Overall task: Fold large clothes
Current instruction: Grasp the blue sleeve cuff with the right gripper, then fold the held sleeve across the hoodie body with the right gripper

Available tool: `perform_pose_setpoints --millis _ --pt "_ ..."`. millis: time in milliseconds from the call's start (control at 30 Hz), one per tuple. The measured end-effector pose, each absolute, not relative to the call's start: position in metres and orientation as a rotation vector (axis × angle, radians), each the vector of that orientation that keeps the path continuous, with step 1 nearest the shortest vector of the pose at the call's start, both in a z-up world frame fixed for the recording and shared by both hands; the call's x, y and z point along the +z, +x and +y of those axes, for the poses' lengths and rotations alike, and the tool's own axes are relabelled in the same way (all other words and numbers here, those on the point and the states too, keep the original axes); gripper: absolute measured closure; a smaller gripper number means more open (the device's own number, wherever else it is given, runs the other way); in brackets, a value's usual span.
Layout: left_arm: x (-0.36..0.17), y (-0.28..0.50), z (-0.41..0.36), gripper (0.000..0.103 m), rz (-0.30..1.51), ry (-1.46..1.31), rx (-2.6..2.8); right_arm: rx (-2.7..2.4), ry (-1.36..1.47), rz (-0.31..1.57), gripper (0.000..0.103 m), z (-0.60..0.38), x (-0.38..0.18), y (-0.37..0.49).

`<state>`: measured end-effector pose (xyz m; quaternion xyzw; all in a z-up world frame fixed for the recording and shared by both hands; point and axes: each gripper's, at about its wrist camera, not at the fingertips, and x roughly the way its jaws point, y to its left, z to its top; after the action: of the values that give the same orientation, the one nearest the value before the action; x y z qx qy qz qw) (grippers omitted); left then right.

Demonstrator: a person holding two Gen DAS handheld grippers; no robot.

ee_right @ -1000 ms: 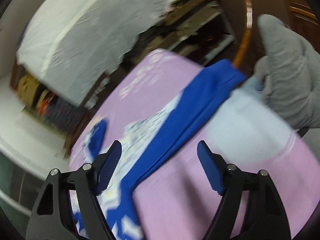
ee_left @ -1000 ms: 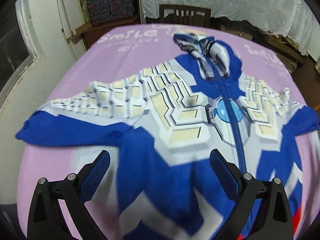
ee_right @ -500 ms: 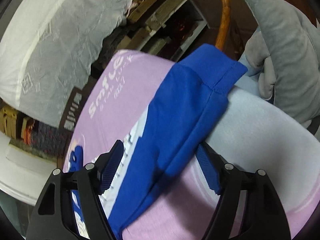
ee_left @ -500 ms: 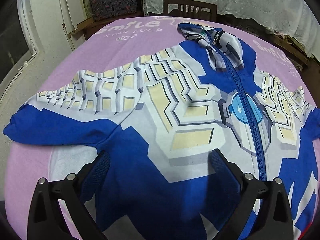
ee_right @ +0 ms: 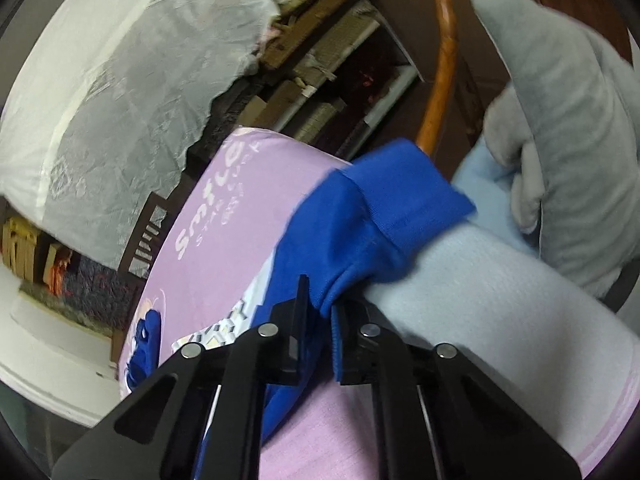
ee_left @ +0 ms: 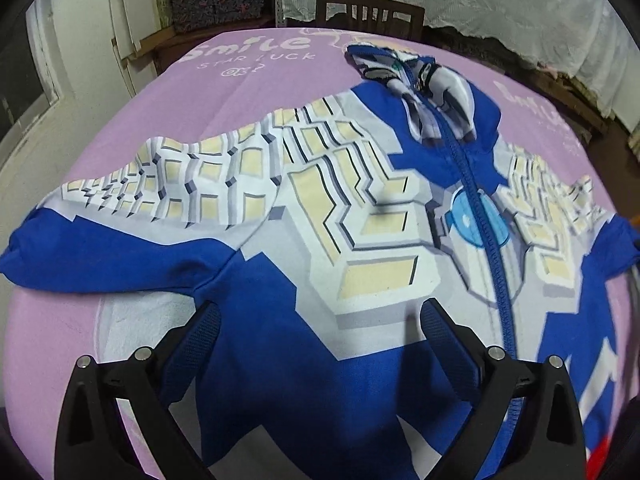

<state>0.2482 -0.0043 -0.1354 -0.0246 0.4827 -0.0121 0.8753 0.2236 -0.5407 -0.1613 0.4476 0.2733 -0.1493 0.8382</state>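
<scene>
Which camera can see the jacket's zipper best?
The left wrist view. There the zipper runs in full sight down the front of the jacket, between collar and hem. The right wrist view shows only a blue sleeve pinched in the right gripper, no zipper.

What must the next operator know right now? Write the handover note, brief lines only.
Right hand-held gripper: shut on the blue sleeve of the jacket, near its cuff, at the table's edge.
Left hand-held gripper: open, holding nothing, above the jacket's lower front.
Jacket: spread face up on the purple tablecloth, zipped, both sleeves out, hood at the far end.
Done: laid flat, one sleeve gripped.
Left: every fold, probably starting with this sleeve brought across the body.
</scene>
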Motion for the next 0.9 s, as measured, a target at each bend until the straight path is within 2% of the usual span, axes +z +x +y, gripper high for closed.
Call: perform_pose_setpoints --millis 267,533,667,900 --pt "-0.117 0.247 0.013 0.003 0.948 -0.074 0.033 -0.171 0.659 0.496 0.096 -0.462 -0.091 0.219" --pt "-0.103 0.24 0.023 0.003 0.897 -0.109 0.032 0.04 0.369 0.544 0.096 -0.327 -0.049 0.22" --pt "-0.105 0.242 0.027 0.003 0.909 -0.127 0.026 0.142 0.286 0.642 0.096 -0.269 -0.063 0.225" --pt "-0.111 0.244 0.023 0.003 0.933 -0.108 0.016 0.255 0.158 0.95 0.093 -0.21 -0.135 0.242"
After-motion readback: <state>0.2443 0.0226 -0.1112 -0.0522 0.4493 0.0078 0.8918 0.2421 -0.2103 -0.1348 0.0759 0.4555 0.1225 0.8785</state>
